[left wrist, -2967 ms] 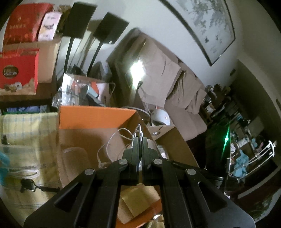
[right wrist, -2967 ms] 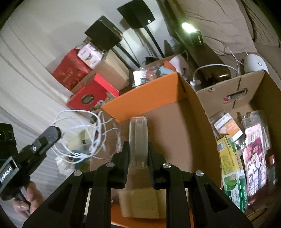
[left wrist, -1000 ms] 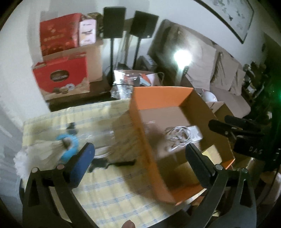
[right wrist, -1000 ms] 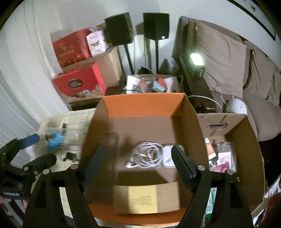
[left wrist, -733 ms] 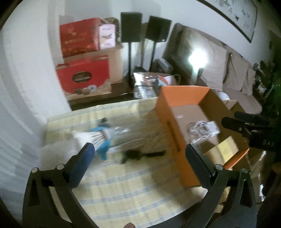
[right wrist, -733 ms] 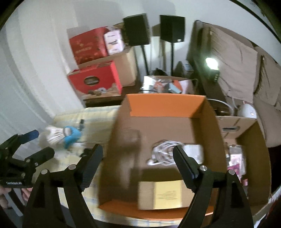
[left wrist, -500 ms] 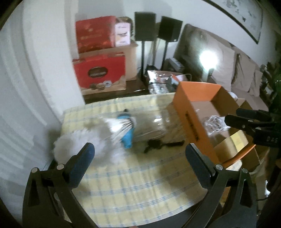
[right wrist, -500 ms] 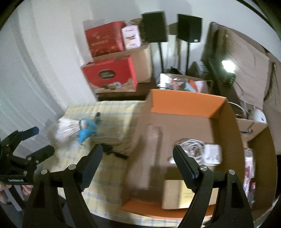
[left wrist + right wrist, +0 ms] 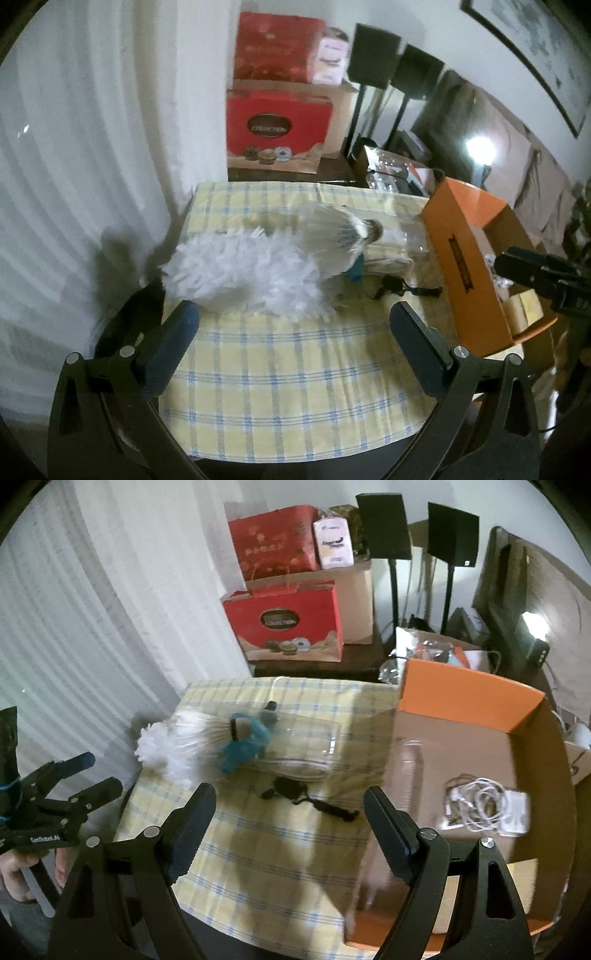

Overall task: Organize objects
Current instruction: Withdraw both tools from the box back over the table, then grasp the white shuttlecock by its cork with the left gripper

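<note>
The white fluffy duster covers part of the blue-capped handle in the left wrist view, motion blur smears the clear plastic piece and the orange cardboard box, and the framed picture is cut off.

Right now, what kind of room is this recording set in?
Most likely a lived-in home living room. A sofa stands by the wall with two speakers on stands beside it, a framed picture hangs above, and gift boxes are stacked nearby.
</note>
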A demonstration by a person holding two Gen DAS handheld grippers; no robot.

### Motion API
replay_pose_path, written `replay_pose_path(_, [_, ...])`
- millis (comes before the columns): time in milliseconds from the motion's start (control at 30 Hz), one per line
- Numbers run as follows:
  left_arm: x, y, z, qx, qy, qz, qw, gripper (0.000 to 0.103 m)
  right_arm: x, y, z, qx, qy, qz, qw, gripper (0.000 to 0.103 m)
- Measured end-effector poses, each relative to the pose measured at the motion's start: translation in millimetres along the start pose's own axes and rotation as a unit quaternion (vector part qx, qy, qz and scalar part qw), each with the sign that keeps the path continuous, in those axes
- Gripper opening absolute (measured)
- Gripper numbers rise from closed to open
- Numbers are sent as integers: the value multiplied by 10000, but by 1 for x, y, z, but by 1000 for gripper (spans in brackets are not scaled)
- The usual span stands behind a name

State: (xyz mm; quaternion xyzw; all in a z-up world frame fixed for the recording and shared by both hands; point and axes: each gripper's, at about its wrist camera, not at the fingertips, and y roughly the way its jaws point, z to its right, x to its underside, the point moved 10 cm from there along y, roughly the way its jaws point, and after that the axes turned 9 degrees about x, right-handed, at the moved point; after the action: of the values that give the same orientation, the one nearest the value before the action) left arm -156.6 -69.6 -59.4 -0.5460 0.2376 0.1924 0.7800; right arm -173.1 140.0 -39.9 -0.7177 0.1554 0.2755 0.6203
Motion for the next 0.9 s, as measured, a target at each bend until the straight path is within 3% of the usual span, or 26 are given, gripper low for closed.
replay_pose_path(133, [-3,4,-5,121,-88,73,9999,103,-1,10,-11,-57,-38,-40,10000,84])
replay_pose_path(367, [-17,28,15,713,-241,123,9971,101,-1,23,-18,-63,-59,-81,9999,83])
replay_pose_path(667, [-35,83,39,881,-153,-156,9959,64,-6,29,-8,-57,119,-44,9999,83])
replay_pose_path(900, [-44,109,44,877,-219,-254,9956,23,-8,34,-1,-67,210,-85,9997,83])
